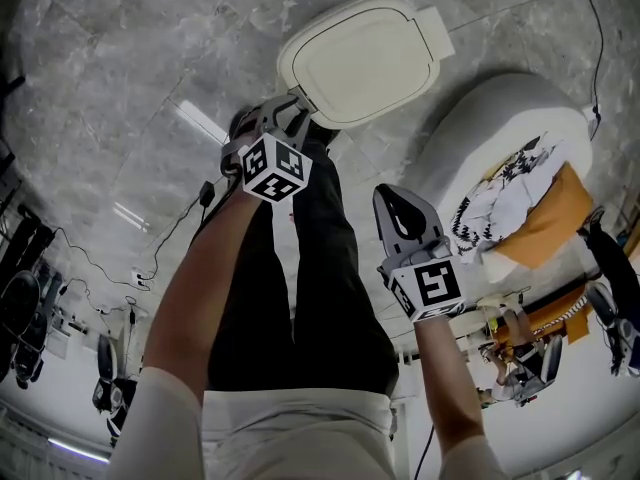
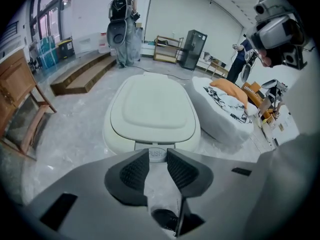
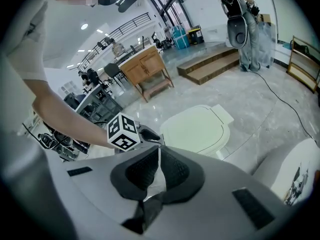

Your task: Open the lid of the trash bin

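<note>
The cream, rounded plastic trash bin (image 2: 111, 136) stands on the grey marbled floor (image 1: 120, 58) just beyond your feet, to the left of the big white cushion (image 1: 500, 118) draped with patterned and orange cloth. Its flat cream lid (image 2: 152, 109) is still down.

Your left tongs (image 1: 290, 113) hang over the bin's near edge with their jaws wide and nothing between them. The small grey tab marked PUSH (image 2: 156, 155) shows just past the tips; whether a tip already touches it I cannot tell. Pressing that tab looks like the step in hand.

With the jaws this wide they may straddle the tab, so set one tip squarely on its middle, or narrow them first. Then press straight down rather than at a slant. The lid seems hinged at the far side, so pull back toward yourself as it lifts.

Your right tongs (image 3: 159, 150) are closed tip to tip on nothing, well right of the bin. Leave them there.

Counted: one floor, one cushion, one bin, one lid, two tongs, one tab.
</note>
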Demonstrator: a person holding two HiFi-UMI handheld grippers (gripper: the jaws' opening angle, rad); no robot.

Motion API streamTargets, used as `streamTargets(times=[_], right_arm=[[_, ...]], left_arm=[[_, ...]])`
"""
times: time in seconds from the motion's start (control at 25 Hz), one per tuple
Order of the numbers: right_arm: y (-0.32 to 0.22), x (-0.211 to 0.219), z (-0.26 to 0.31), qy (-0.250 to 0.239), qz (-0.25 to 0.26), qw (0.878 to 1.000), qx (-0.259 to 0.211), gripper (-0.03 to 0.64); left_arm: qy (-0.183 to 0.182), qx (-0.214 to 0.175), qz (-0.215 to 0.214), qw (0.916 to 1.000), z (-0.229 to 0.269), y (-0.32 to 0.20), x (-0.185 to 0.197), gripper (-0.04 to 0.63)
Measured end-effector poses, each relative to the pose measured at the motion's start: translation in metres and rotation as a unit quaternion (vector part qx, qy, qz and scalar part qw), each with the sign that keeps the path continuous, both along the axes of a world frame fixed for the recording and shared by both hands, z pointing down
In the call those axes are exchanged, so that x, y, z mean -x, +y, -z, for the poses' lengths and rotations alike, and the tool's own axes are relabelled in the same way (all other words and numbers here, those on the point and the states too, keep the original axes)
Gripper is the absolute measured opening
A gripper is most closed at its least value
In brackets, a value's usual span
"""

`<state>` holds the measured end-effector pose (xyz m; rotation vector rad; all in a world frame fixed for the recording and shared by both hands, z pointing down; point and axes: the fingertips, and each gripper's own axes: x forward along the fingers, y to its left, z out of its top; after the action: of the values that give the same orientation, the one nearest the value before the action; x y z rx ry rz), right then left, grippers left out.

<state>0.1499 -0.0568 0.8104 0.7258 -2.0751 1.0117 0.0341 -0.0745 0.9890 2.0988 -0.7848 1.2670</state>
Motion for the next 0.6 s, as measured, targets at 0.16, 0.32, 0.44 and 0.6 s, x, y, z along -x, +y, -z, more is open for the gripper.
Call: streamTargets(times=[0.16, 0.32, 0.44, 0.6], right_arm=[[0.003, 0.004, 0.001, 0.000, -0.002, 1.000, -0.001, 0.032], [0.004, 0.012, 0.005, -0.001, -0.004, 1.000, -0.006, 0.032], [0.004, 0.014, 0.009, 0.001, -0.008, 1.000, -0.012, 0.032], [0.005, 0.015, 0.017, 0.004, -0.017, 1.000, -0.020, 0.032]], left_arm=[[-0.007, 0.014, 0.008, 0.9999, -0.002, 0.000, -0.001, 0.118], [-0.008, 0.025, 0.017, 0.9995, -0.004, 0.000, -0.001, 0.118], [-0.001, 0.025, 0.020, 0.9995, -0.002, -0.003, -0.002, 0.118], [0.002, 0.028, 0.011, 0.9995, 0.002, -0.003, -0.002, 0.118]])
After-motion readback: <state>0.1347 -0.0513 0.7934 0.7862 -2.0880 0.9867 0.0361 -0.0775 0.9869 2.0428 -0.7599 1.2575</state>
